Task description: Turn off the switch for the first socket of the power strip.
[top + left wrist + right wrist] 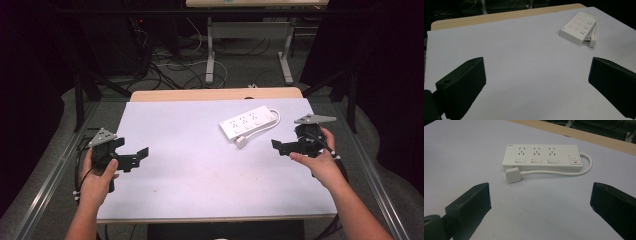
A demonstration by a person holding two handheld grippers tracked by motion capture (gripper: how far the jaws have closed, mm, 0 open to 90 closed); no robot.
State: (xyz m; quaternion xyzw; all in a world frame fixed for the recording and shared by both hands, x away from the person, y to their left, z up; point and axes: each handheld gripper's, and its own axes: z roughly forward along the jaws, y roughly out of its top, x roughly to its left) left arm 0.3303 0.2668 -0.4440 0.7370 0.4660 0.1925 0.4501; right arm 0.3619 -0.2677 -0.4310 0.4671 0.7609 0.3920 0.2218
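A white power strip with three sockets lies on the white table top, right of centre. Its short cable loops around to a white plug resting against its near side. My left gripper hovers open over the table's left edge, far from the strip, with nothing between its jaws. My right gripper is open too, a short way right of the plug. The right gripper view has the strip and plug just ahead of the gripper. The left gripper view has the gripper open and the strip far off.
A wooden strip borders the table's far edge. Metal rails run along both sides. Behind it, loose cables lie on the floor beside another table's legs. Dark curtains close in left and right.
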